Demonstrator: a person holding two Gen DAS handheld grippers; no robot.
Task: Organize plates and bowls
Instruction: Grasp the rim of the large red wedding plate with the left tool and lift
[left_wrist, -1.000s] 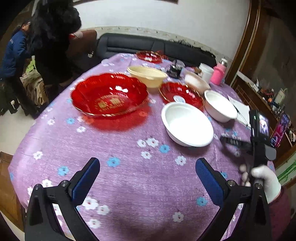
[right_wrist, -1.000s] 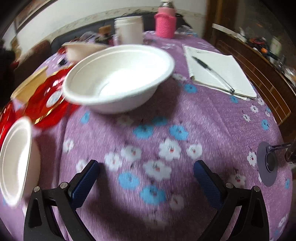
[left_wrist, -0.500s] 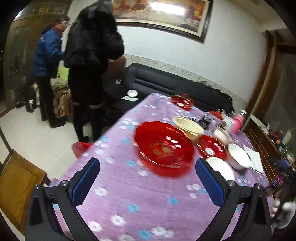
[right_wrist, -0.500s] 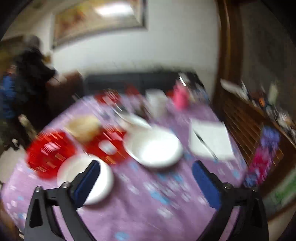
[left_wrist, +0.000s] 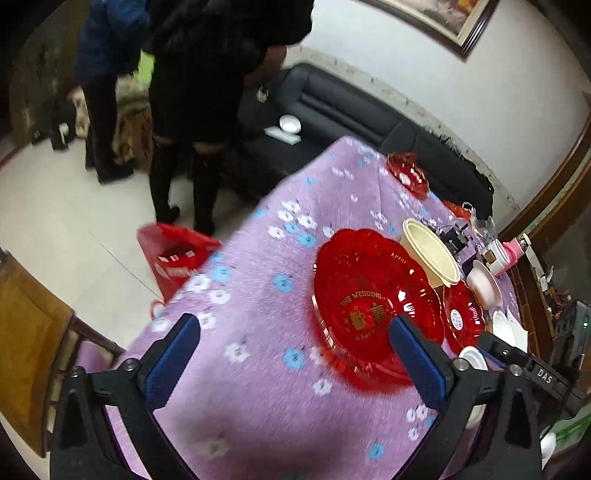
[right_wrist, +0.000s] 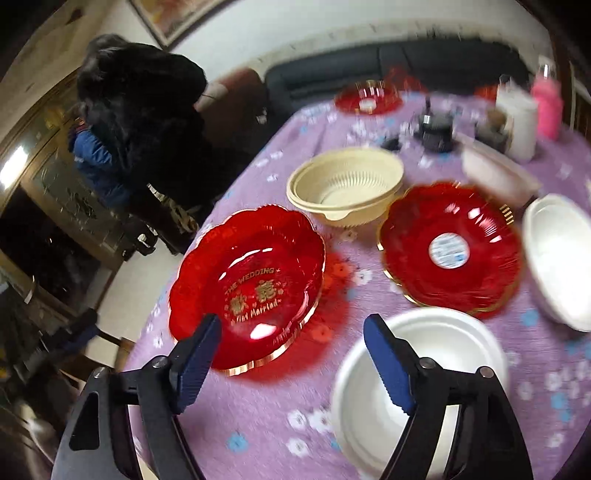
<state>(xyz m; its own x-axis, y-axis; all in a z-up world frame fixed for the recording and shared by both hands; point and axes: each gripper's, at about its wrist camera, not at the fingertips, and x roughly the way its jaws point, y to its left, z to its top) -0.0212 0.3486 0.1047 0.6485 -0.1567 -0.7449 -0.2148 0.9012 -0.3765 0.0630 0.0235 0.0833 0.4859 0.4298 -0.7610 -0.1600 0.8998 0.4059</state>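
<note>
**Both claws spread above the dishes, gripping nothing**

Left wrist view: the left claw (left_wrist: 295, 354) hangs over the purple flowered counter (left_wrist: 258, 280), its jaws spread and just easing inward with only cloth between them. The big red wedding plate (left_wrist: 373, 295) lies just ahead of its right finger, partly behind that tip. Beyond the plate sits the cream bowl (left_wrist: 430, 258), with a smaller red plate (left_wrist: 463, 314) to its right. Two people stand on the floor off to the far left.

Right wrist view: the right claw (right_wrist: 291, 354) is released too, jaws just narrowing, nothing pinched. The wedding plate (right_wrist: 247, 288) lies ahead of its left finger; a white bowl (right_wrist: 443, 350) sits behind its right finger. Farther ahead are the cream bowl (right_wrist: 347, 184) and the smaller red plate (right_wrist: 450, 247), with another white bowl (right_wrist: 561, 254) far right.
</note>
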